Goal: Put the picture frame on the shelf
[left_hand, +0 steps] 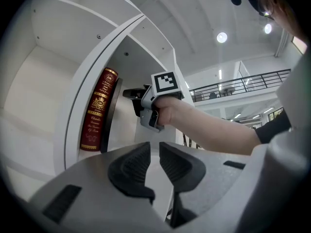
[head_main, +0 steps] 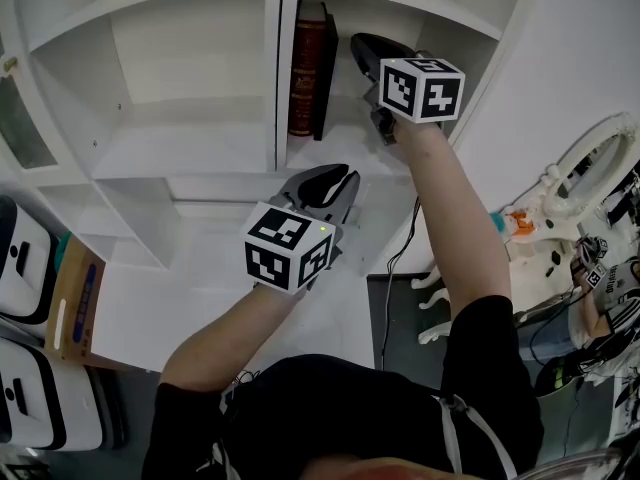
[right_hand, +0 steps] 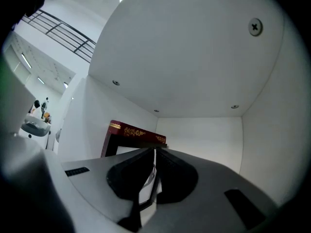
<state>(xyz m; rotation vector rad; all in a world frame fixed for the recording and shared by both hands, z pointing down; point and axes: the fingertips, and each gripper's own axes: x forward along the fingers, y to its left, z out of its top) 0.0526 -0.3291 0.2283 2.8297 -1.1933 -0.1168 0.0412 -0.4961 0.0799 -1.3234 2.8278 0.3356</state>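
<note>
The black picture frame (head_main: 329,68) stands upright in the upper right shelf compartment, leaning on a red book (head_main: 305,68). In the right gripper view the picture frame (right_hand: 112,147) shows just past the jaws, on their left, with the red book (right_hand: 136,131) behind it. My right gripper (head_main: 359,43) reaches level into that compartment, right of the frame; its jaws are shut, and I see nothing held between them. My left gripper (head_main: 346,180) hovers lower, in front of the shelf, its jaws a narrow gap apart and empty. The left gripper view shows the right gripper (left_hand: 127,94), the frame (left_hand: 111,116) and the book (left_hand: 97,110).
The white shelf unit (head_main: 200,138) has a vertical divider (head_main: 277,78) left of the book. White cases (head_main: 25,268) and a cardboard box (head_main: 75,298) lie at the left. White ornate furniture (head_main: 590,168) and a black cable (head_main: 395,268) are at the right.
</note>
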